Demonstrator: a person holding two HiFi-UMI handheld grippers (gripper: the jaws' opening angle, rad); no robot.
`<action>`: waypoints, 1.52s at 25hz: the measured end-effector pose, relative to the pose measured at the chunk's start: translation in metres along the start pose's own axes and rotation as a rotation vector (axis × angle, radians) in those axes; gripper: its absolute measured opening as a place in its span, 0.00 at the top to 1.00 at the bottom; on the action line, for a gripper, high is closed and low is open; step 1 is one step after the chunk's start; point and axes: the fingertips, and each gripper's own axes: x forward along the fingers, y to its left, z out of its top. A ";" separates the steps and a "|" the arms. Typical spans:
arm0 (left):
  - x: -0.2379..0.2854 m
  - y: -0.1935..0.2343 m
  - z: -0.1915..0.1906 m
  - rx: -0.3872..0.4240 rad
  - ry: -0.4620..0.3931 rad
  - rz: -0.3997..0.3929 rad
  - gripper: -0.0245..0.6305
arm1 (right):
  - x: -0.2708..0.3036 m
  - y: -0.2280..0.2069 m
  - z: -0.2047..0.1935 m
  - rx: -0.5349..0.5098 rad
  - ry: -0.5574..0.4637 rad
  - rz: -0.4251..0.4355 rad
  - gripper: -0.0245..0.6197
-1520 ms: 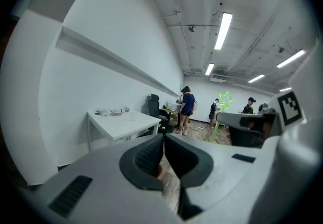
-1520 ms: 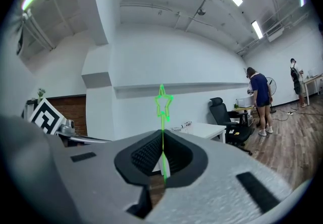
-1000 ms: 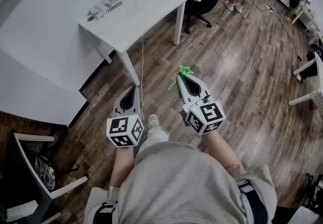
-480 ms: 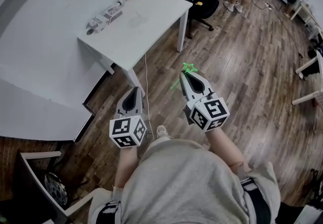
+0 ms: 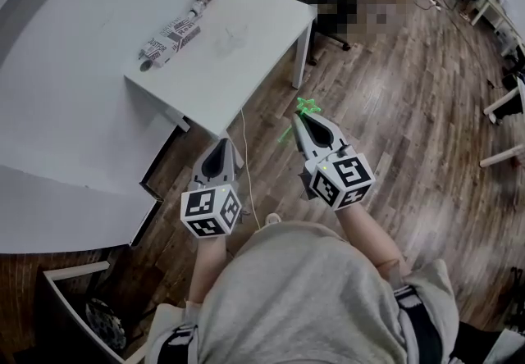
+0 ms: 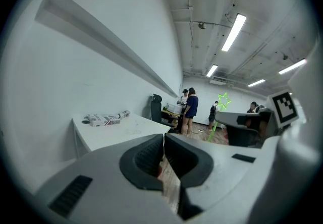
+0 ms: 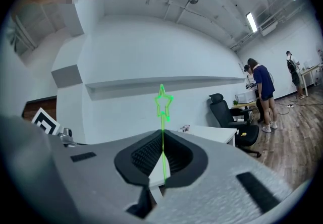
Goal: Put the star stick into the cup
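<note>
This looks like an open office or lab workroom. The floor (image 5: 410, 84) is dark wood planking and the walls (image 5: 74, 2) are plain white. A simple white surface (image 5: 246, 34) on thin legs stands against the wall, with a black swivel office chair (image 7: 222, 110) beyond it. People (image 7: 261, 89) stand working at the back of the room. More white furniture (image 5: 502, 108) lines the far side. Overhead, the ceiling (image 6: 202, 1) is unfinished, with exposed conduit and long strip lights (image 6: 233, 32).

My star stick (image 5: 304, 107) is a thin, bright-green rod topped with an outlined star; it is held in my right gripper (image 5: 303, 118), jaws clamped on its shaft, star end poking out beyond them
</note>
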 end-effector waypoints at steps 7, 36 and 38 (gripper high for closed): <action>0.030 0.026 0.005 0.002 0.013 -0.011 0.94 | 0.041 -0.009 -0.005 0.014 0.002 -0.004 0.96; 0.196 0.104 0.036 -0.015 0.043 0.048 0.94 | 0.221 -0.111 0.010 0.034 0.018 0.002 0.96; 0.212 0.108 0.042 -0.016 0.039 0.052 0.94 | 0.238 -0.121 0.011 0.033 0.026 0.007 0.96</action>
